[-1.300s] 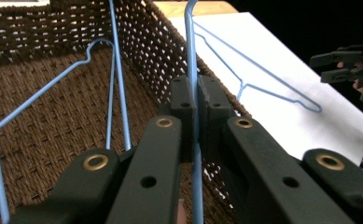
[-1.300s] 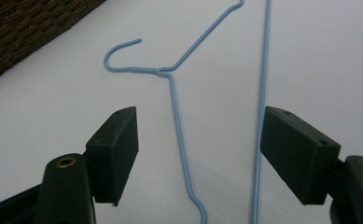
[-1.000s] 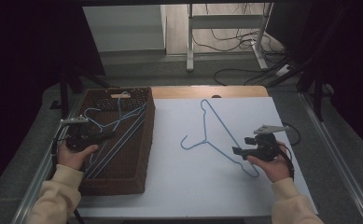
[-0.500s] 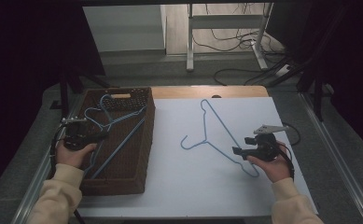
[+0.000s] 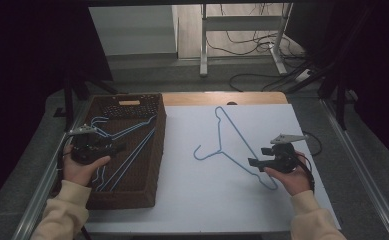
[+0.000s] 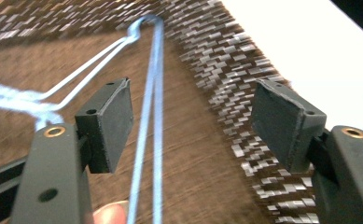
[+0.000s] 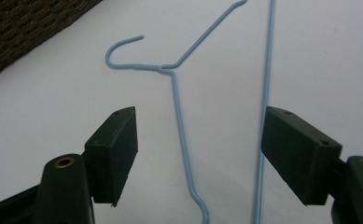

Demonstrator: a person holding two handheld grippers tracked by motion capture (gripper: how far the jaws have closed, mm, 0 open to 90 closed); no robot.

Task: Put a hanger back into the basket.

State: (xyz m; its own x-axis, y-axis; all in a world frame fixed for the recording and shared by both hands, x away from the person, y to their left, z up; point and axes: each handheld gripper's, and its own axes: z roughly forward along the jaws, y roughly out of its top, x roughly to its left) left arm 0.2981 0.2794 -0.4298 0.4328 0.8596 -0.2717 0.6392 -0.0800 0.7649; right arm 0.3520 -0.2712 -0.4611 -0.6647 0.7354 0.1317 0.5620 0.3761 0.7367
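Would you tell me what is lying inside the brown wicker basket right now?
Inside the wicker basket lie blue wire hangers, overlapping so their count is unclear. The left gripper and hand cover part of them.

A lab-like recording bay: dark curtains [image 5: 27, 65], floor cables [image 5: 252, 47], and a metal-framed table [image 5: 367, 180].

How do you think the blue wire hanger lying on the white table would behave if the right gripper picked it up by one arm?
The blue wire hanger looks thin, so probably light and a bit springy. Gripped near one end by the right gripper, it would likely swing or tilt. Its narrow round wire may slip or twist between flat pads.
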